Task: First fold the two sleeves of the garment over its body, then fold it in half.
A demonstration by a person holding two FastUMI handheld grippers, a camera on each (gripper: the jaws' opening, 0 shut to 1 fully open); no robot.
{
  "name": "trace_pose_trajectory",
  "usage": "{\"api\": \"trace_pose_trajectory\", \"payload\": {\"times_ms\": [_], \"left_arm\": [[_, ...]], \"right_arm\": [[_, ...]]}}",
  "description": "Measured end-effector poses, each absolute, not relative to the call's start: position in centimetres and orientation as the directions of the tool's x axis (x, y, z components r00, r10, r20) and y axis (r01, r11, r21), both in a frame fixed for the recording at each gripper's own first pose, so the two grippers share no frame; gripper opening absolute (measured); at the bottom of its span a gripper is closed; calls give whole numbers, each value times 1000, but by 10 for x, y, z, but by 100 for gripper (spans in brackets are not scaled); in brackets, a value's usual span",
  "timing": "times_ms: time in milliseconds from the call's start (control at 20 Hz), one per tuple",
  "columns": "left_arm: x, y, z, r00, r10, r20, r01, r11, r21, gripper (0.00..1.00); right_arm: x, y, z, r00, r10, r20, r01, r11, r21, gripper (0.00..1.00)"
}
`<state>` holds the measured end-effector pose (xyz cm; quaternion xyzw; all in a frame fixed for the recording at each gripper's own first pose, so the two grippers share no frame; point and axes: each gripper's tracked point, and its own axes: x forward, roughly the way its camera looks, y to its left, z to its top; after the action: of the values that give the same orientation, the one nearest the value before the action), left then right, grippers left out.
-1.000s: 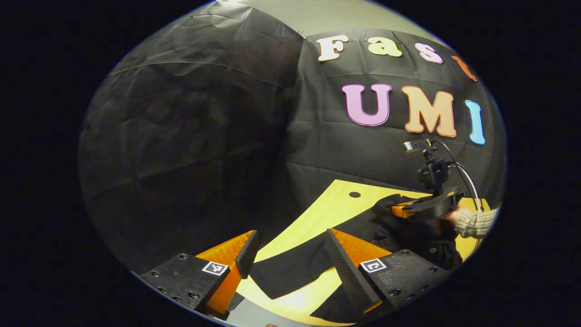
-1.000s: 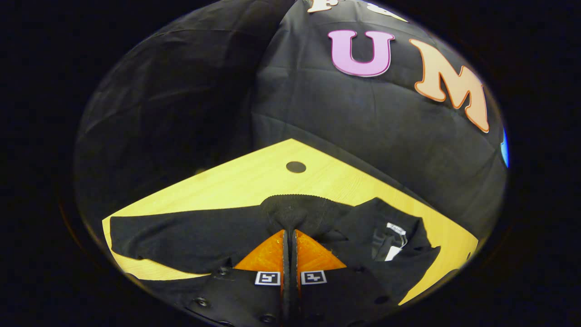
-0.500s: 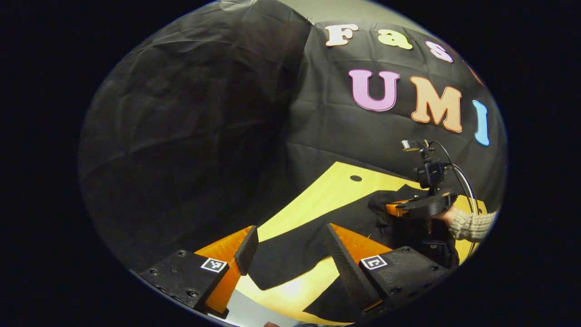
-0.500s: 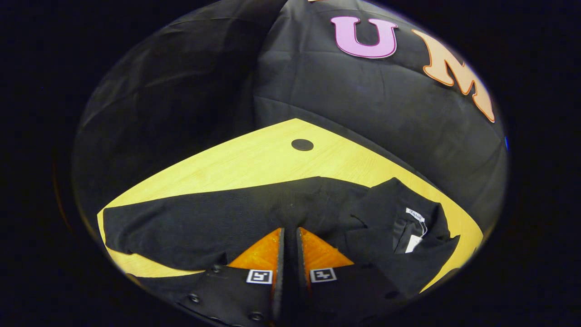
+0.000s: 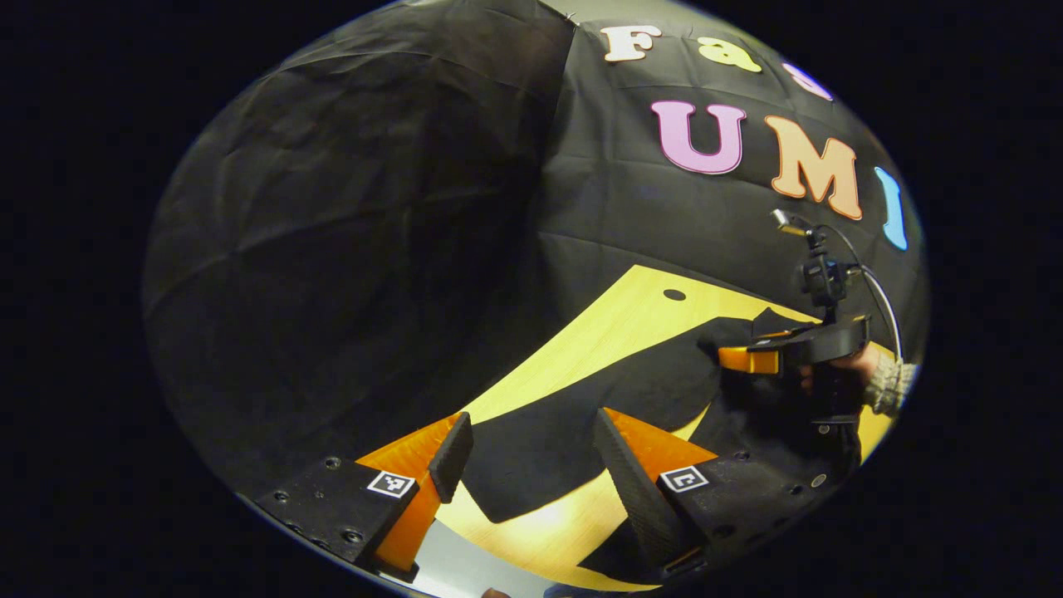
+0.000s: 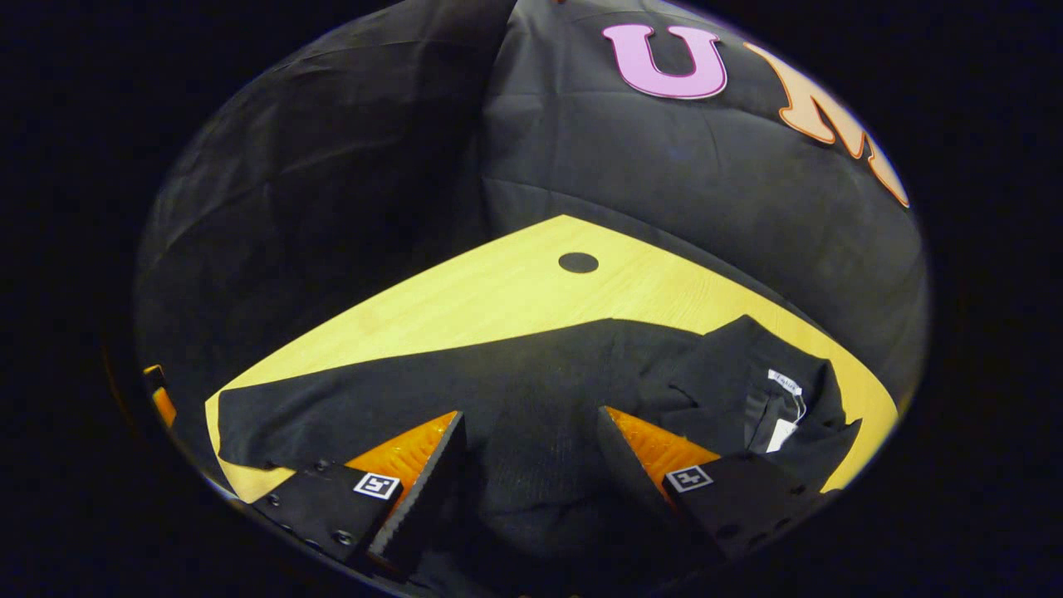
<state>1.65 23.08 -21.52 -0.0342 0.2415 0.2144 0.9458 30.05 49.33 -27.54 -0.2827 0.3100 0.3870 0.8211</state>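
Right gripper [image 6: 527,465]: jaws just parted, sleeve dropped onto black fabric garment [image 6: 498,390] on yellow wooden table [image 6: 515,291] | left gripper [image 5: 527,465]: jaws spread, empty, above other sleeve | judged next: second sleeve.

My left gripper [image 5: 525,448]: orange fingers with black ribbed pads, black bodies each bearing a small black-and-white square marker. My right gripper [image 6: 531,448]: same orange, black and marker scheme. Garment [image 6: 498,390] is plain black with a white tag [image 6: 784,382] at the collar; its weave looks faintly ribbed, though the dim view leaves me unsure. Table [image 6: 515,291] is pale yellow wood grain with one black round spot [image 6: 579,262]. My sleeve [image 5: 890,384] is a beige knit.
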Motion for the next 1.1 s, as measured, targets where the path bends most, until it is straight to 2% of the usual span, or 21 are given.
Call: {"api": "trace_pose_trajectory", "payload": {"times_ms": [300,550,800,1100], "left_arm": [[11,236,-251,757,394,-520,-440,897,39,92],[4,242,-285,720,421,-551,-456,886,80,92],[-5,240,-314,689,405,-601,-467,882,59,92],[0,244,-329,680,407,-609,-467,882,68,93]], "right_arm": [[288,479,-181,574,554,-603,-796,550,-253,99],[282,431,-97,662,577,-478,-735,625,-262,98],[275,370,-40,755,526,-390,-644,706,-294,98],[257,299,-2,833,448,-323,-539,787,-300,98]]}}
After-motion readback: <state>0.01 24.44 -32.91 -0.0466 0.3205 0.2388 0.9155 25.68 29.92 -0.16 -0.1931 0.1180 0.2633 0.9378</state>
